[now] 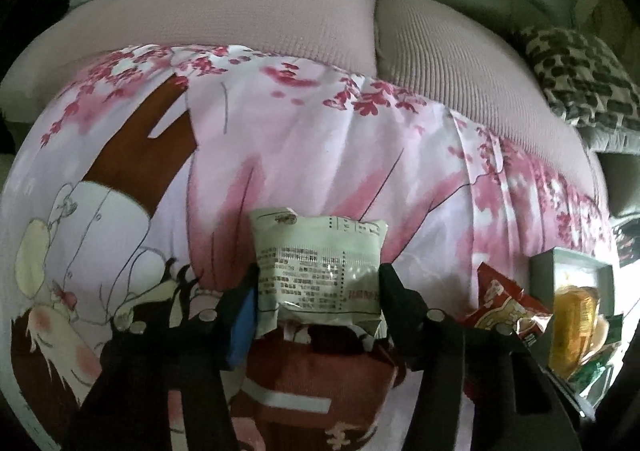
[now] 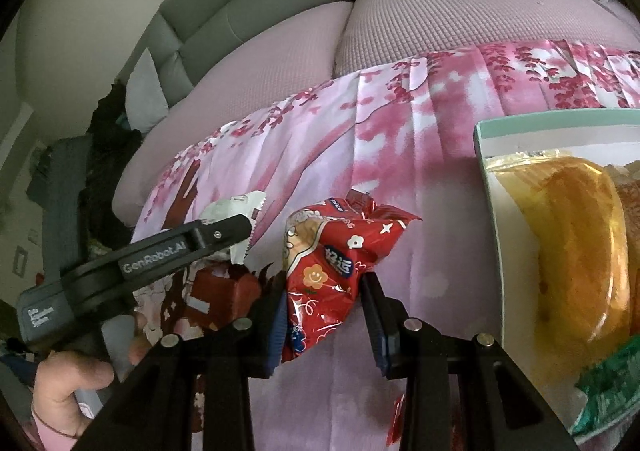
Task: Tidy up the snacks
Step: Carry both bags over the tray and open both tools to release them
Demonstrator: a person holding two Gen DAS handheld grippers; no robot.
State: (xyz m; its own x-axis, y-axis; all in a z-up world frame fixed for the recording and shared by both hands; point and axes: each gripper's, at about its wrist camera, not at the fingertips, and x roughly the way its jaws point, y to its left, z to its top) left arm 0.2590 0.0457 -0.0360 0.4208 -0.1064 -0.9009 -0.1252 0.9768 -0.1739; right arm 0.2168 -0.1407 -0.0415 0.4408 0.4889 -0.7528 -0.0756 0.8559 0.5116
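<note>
Pink blossom-print cloth [image 1: 320, 139] covers the sofa seat [image 1: 240, 19] that carries the snacks. On it, the left claw [image 1: 318, 287] is clamped on a pale green snack packet [image 1: 320, 251], printed back facing the camera, both pads pressing its sides. Just beside it, the right claw [image 2: 324, 315] grips a crumpled red snack bag [image 2: 332, 251] by its lower end. Near the red bag stands an open teal-rimmed box [image 2: 490, 187] holding a wrapped yellow bun [image 2: 576, 243] and a green packet [image 2: 612, 383]. A hand [image 2: 68, 383] holds the left claw's handle.
</note>
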